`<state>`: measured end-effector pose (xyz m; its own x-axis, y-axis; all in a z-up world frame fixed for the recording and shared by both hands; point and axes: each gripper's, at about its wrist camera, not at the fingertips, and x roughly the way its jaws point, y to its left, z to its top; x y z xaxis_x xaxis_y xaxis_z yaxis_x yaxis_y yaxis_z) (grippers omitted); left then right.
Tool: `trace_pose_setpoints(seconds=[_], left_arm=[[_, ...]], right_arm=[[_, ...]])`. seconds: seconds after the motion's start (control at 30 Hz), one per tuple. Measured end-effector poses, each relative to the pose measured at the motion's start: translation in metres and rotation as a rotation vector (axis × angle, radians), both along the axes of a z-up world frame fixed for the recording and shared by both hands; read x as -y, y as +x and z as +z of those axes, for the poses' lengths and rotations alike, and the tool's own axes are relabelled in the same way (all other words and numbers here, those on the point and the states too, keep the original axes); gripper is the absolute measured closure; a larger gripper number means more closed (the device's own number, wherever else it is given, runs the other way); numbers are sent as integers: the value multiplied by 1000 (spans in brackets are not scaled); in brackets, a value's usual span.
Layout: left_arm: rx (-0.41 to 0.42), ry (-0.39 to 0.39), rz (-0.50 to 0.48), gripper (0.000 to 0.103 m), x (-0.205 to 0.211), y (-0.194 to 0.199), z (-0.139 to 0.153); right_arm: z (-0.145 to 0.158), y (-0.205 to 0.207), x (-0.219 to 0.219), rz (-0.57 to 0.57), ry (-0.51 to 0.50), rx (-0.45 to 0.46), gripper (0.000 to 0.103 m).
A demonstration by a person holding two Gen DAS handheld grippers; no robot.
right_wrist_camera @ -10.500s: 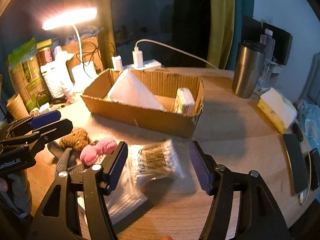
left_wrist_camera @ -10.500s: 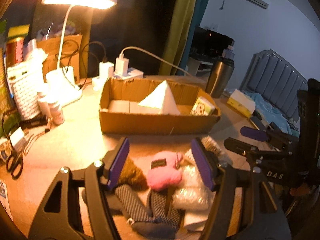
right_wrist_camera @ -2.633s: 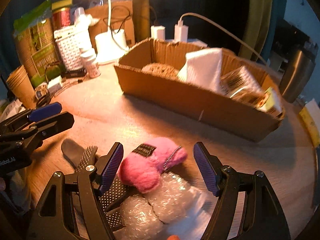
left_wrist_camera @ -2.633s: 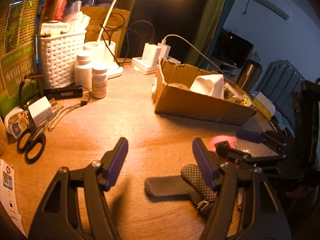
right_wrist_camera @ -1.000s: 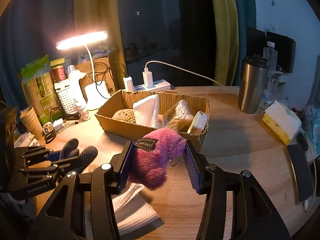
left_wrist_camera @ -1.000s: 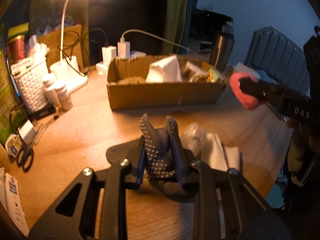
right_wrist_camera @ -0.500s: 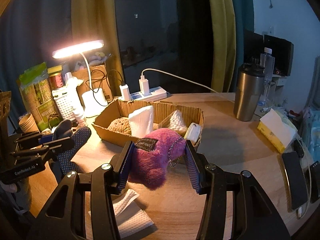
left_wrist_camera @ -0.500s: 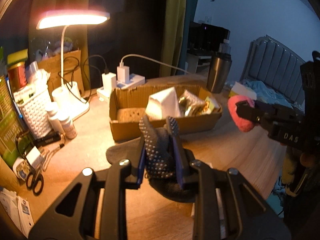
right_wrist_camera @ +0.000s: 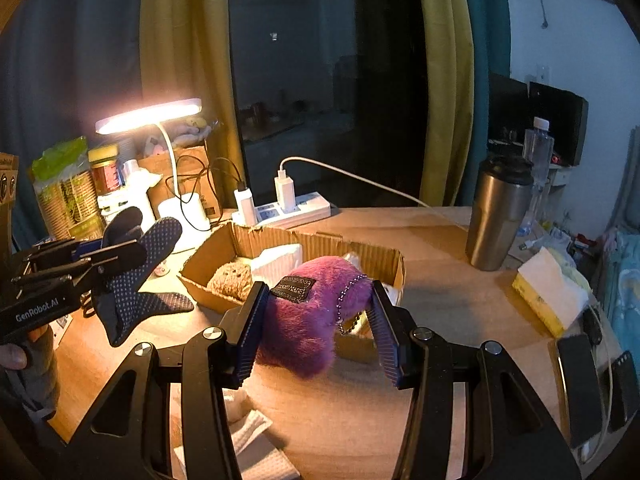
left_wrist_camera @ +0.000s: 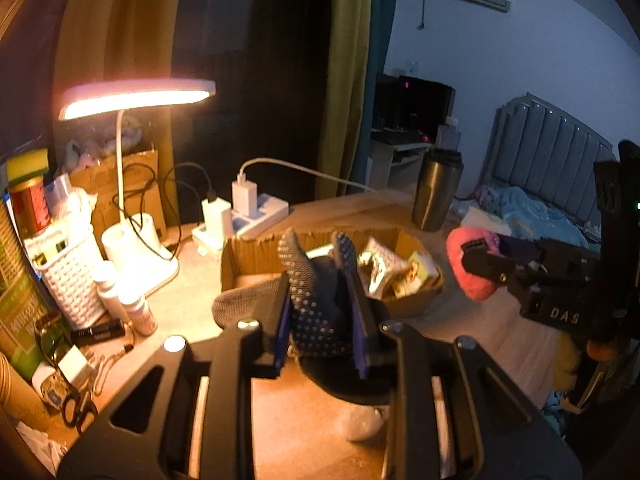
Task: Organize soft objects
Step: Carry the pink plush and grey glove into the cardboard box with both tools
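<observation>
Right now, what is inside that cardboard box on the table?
The cardboard box holds a brown fuzzy ball, a white folded cloth and some shiny packets. The pink plush in the right gripper covers part of it.

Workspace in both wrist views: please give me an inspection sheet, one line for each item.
Surface: wooden table, warmly lit by the desk lamp.
Job's things: dotted glove and pink plush both held in the air; cardboard box already holds a brown fuzzy item, white tissue and packets.
Clutter: white cloth under the right gripper, steel tumbler, tissue pack, white basket, scissors.
Grippers: left gripper shut on the glove; right gripper shut on the plush.
Cables: chargers in a power strip, white cable running right.
Surroundings: curtains, bed, monitor.
</observation>
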<state>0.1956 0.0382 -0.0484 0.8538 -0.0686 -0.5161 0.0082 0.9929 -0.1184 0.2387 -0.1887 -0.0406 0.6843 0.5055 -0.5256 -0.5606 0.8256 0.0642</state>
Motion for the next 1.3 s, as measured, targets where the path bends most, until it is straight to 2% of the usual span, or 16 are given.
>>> trace_pose_setpoints(seconds=[0.27,0.5,1.0,1.3], left_arm=[[46,-25,13,77,-13,12,11],[78,-17,24,77,-19,25,11],[36,-42,33,77,-36,56,-12],[-25,-72,54,77,-50,77,-41]], right_arm=[[8,12,-15,12,-6,15,50],[11,24,-29,23,-14,20,50],[-2,57,-67,80,-36,-12,50],[-20,71,-94,131,-57,-57,50]])
